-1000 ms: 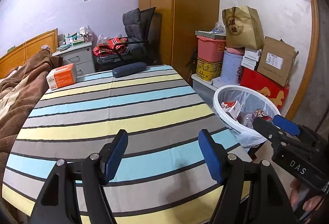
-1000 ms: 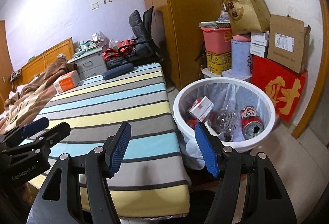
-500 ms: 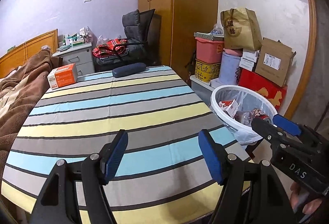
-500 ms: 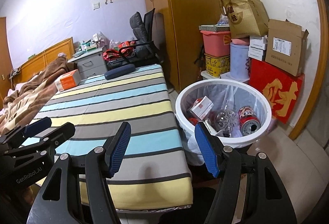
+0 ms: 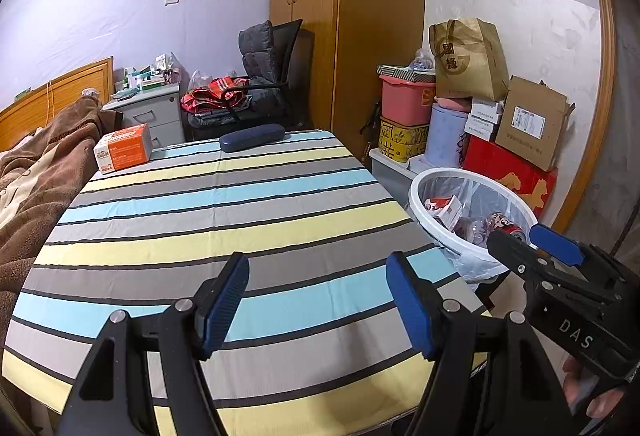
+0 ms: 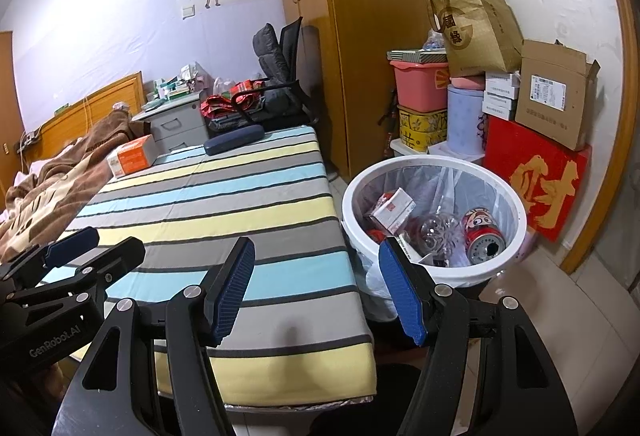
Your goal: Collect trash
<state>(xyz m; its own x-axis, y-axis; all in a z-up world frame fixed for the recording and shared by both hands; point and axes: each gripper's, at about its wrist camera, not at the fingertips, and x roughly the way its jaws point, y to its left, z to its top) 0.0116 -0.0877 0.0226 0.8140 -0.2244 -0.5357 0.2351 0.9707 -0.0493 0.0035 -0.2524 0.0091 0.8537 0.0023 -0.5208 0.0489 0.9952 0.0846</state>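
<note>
A white trash bin (image 6: 516, 195) with a clear liner stands on the floor right of the striped table (image 6: 224, 203). Inside lie a red can (image 6: 482, 232), a small white-and-red box (image 6: 392, 209) and a crumpled clear bottle (image 6: 438, 230). The bin (image 5: 416, 195) also shows at the right of the left wrist view. My left gripper (image 5: 316, 300) hovers open over the table's near end, nothing between its blue pads. My right gripper (image 6: 318, 290) is open and empty, over the table's right edge beside the bin. Each gripper shows in the other's view: right gripper (image 5: 536, 244), left gripper (image 6: 96, 244).
At the table's far end sit an orange box (image 5: 122, 153) and a dark blue case (image 5: 252, 137). A brown blanket (image 5: 36, 171) lies along the left. Boxes, tubs and a brown paper bag (image 6: 476, 27) are stacked behind the bin beside a wooden wardrobe (image 6: 360, 35).
Both views have drawn back slightly from the table and bin, so a little more of the table's near edge and floor shows. Both grippers stay open and empty.
</note>
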